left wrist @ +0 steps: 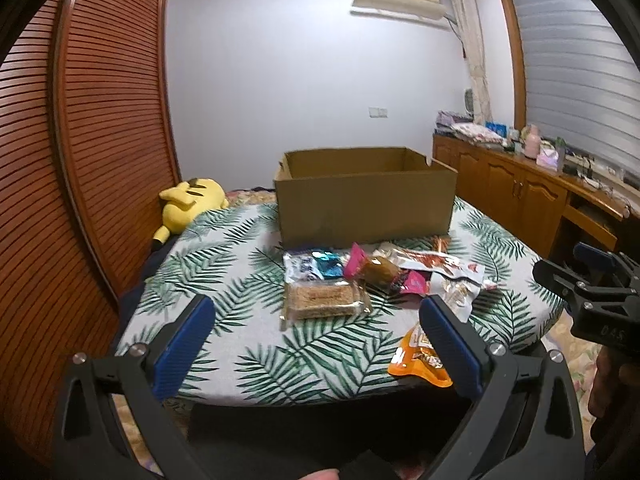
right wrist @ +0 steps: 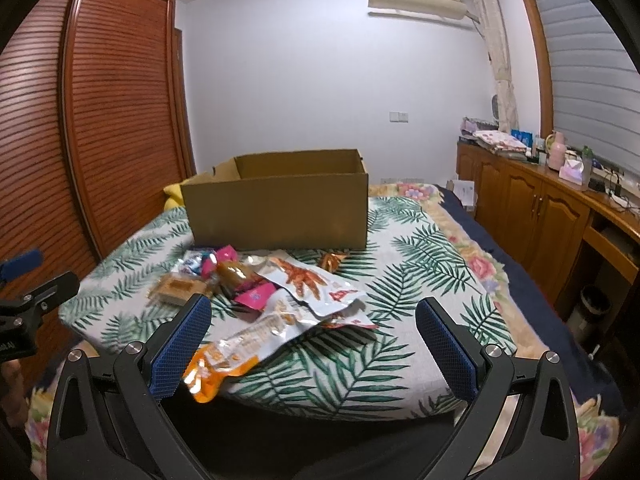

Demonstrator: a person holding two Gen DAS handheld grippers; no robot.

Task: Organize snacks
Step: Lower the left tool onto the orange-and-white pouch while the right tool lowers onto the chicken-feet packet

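Brown open cardboard box sits mid-frame on the leaf-print table, crinkly snack packets heaped just below it. Left tongs and right tongs both gape wide, empty.

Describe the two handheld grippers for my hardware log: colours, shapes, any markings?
Both look alike. The left gripper and right gripper each have a black frame with triangular cut-outs, silver round bolts at the joints, and two fingers faced with blue textured pads. Seen from the left wrist view, the right gripper's black body bears small embossed lettering, too blurred to read. No cables or sleeves show.
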